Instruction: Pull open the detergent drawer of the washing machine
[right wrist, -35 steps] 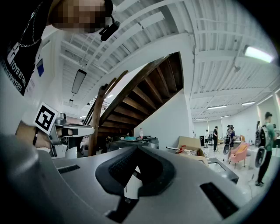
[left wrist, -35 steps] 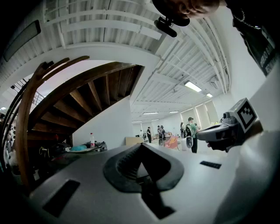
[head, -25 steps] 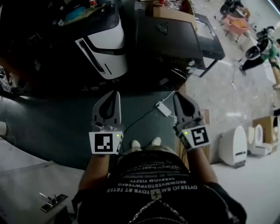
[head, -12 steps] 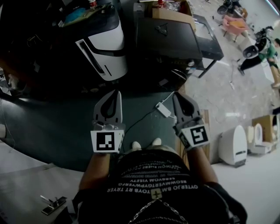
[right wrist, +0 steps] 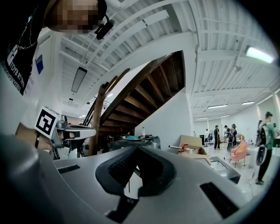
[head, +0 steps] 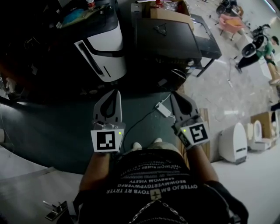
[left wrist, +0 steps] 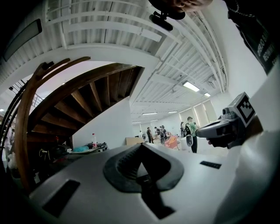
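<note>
A white and black rounded appliance (head: 103, 48) stands at the far left in the head view, and a dark square-topped machine (head: 168, 37) stands to its right. I cannot make out a detergent drawer in any view. My left gripper (head: 115, 92) and right gripper (head: 174, 95) are held level side by side before the person's chest. Both are shut and empty, well short of both machines. The left gripper view looks over its shut jaws (left wrist: 141, 146) to the right gripper (left wrist: 205, 130). From the right gripper view's shut jaws (right wrist: 138, 148) I see the left gripper (right wrist: 89, 130).
A white power adapter (head: 164, 109) with its cable lies on the dark floor between the grippers. A cardboard box (head: 168, 8) sits on the dark machine. A wooden staircase (right wrist: 144, 87) rises at the left. Several people (right wrist: 264, 144) stand far off. White units (head: 232, 144) stand at the right.
Both grippers stay shut and side by side. The person has shifted slightly, so the machines sit a little higher in the head view and the right gripper has drifted slightly left.
</note>
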`<state>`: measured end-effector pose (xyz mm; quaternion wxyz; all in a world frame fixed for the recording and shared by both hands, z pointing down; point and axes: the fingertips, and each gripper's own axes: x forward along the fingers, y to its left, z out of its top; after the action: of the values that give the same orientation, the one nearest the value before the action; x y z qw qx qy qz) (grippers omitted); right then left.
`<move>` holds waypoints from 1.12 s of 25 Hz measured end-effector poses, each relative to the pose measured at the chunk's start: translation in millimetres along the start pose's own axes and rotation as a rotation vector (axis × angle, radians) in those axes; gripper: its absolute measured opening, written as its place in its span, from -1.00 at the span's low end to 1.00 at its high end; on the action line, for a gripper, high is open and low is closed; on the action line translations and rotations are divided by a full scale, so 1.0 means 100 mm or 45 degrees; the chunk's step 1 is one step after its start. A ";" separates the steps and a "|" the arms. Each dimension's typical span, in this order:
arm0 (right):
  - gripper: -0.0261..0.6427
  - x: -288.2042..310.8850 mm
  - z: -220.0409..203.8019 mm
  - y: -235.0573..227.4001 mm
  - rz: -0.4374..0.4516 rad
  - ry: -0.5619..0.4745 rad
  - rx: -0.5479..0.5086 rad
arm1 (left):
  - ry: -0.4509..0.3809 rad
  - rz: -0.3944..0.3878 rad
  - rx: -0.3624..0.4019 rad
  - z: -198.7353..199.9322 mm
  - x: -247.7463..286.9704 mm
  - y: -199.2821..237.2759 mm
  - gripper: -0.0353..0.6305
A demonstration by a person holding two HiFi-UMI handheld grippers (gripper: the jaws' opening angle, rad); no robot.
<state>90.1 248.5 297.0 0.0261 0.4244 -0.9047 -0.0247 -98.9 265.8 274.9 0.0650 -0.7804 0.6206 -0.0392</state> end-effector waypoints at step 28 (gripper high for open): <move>-0.93 0.44 -0.39 -0.77 -0.066 0.102 0.091 | -0.035 -0.024 -0.069 -0.34 0.79 0.06 -0.88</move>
<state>123.5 164.8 332.0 0.0466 0.4491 -0.8919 0.0238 -92.2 186.1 305.9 0.0518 -0.7882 0.6131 -0.0122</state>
